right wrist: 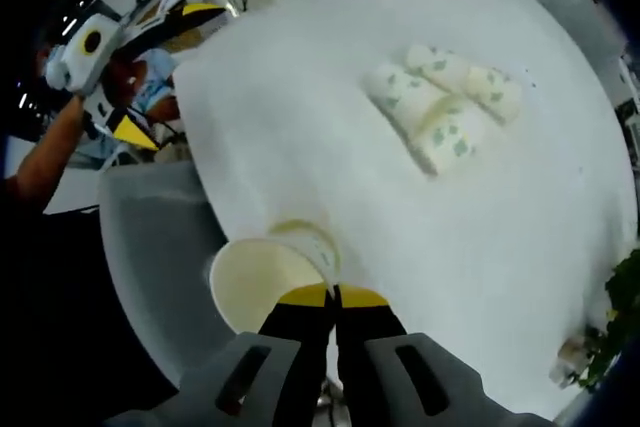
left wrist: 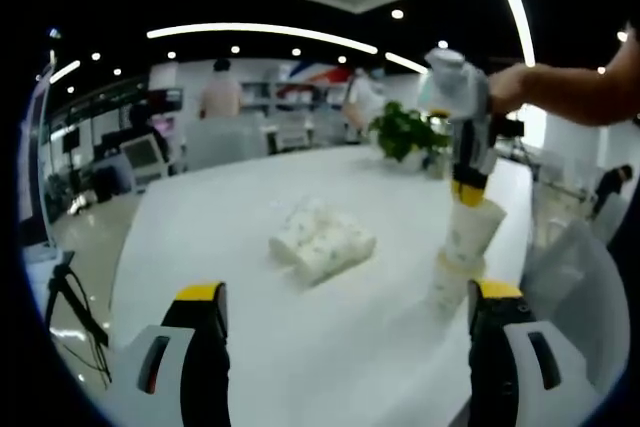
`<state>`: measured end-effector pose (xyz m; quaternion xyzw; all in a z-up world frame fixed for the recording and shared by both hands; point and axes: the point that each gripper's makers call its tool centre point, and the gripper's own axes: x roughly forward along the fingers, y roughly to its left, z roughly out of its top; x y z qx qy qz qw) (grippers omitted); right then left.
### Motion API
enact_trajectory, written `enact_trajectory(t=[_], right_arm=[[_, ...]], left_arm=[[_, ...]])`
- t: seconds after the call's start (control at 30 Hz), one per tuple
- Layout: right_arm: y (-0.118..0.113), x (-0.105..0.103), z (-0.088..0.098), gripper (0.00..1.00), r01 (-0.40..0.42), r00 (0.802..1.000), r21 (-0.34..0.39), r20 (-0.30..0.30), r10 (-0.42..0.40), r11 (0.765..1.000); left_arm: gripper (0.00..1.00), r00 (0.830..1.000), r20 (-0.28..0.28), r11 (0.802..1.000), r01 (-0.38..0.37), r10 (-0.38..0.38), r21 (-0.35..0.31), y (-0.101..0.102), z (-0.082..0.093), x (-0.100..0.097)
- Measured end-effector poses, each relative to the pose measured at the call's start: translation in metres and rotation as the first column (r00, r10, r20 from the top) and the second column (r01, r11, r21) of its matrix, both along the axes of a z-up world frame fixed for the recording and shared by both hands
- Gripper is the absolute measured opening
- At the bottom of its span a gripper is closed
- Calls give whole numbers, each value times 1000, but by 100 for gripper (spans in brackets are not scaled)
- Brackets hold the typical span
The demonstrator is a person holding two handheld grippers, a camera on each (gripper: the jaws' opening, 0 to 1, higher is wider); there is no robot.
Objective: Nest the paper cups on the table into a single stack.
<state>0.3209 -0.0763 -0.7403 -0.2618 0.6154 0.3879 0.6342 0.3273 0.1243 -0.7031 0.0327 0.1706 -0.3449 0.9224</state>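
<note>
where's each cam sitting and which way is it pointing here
Left gripper view: low at the near edge of the white table, facing across it towards the office; its open jaws rise at the bottom, and the person's forearm lowers the right gripper, holding a paper cup, over a standing cup.
Right gripper view: above the table, looking steeply down past shut jaws pinching the cup's rim; the left gripper shows upper left.
Shared: table, held cup, lying cups, potted plant.

Matt paper cups (right wrist: 440, 107); smooth white table (right wrist: 300, 127); glossy floor (left wrist: 90, 237).
</note>
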Motion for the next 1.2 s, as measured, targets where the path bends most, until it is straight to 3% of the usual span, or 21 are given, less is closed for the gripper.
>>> enact_trajectory(t=[0.63,0.97,1.2], right_arm=[[2,1,-20,0,22,1000,7,18,-22,1000],[5,1,-16,1,7,1000,52,22,-8,999],[11,2,-4,5,-4,999,125,33,0,992]], left_arm=[[99,1000,-3,1000,2,-2,-2,-2,-2,0],[99,1000,-7,1000,10,-10,3,-4,-4,-1],[99,1000,-5,1000,12,-12,5,-4,-3,0]])
